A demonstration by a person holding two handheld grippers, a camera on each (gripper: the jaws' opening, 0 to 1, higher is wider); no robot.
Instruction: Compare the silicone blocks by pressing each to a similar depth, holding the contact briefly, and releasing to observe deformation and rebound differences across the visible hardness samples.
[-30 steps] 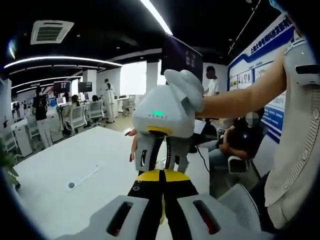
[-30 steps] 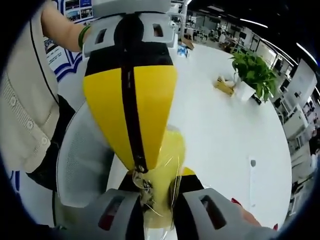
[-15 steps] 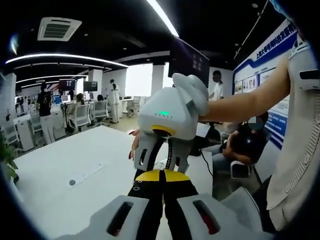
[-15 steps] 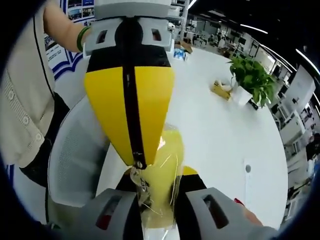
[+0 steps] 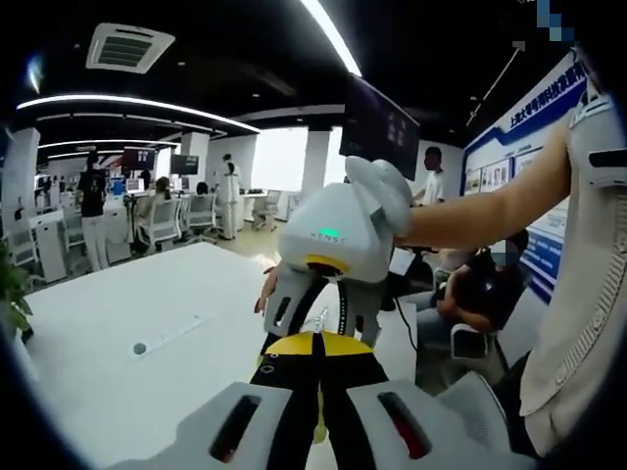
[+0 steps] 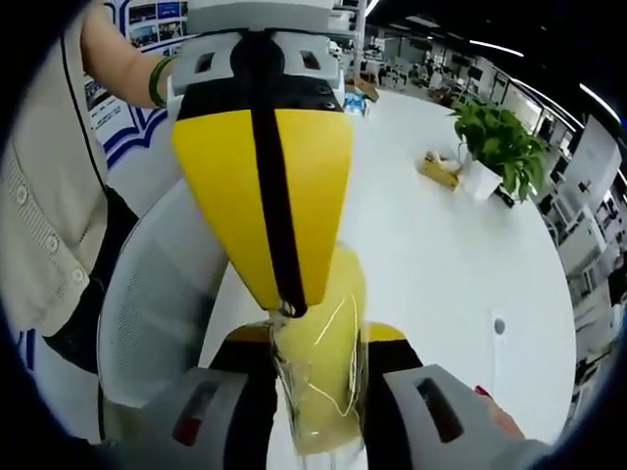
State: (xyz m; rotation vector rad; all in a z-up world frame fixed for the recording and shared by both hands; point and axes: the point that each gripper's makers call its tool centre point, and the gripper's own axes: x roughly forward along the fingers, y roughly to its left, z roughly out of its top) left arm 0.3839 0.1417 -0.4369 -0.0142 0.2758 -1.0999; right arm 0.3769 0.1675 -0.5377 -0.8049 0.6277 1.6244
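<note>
A yellow silicone block [image 6: 328, 392] in clear crinkled wrap stands upright between the jaws of my right gripper [image 6: 315, 341], which is shut on it. My left gripper [image 6: 286, 308] comes in from above with its yellow tips pressed together, and they touch the block's upper edge. I cannot tell whether they pinch the wrap. In the left gripper view my left gripper [image 5: 315, 339] is shut, and the white right gripper [image 5: 320, 318] faces it with a green light on, its fingers [image 5: 282, 308] straddling my tips. The whole thing is held in the air over the table's edge.
A white table [image 6: 441, 255] carries a potted plant [image 6: 500, 142], a small yellow item [image 6: 439, 168] and a white strip with a button [image 5: 167, 338]. A white mesh chair [image 6: 157, 304] stands below. People sit at the right [image 5: 470, 289], and others stand far back.
The left gripper's tips have shifted slightly up and to the right against the block, and the block stands a little higher in the right jaws. Both grippers stay shut.
</note>
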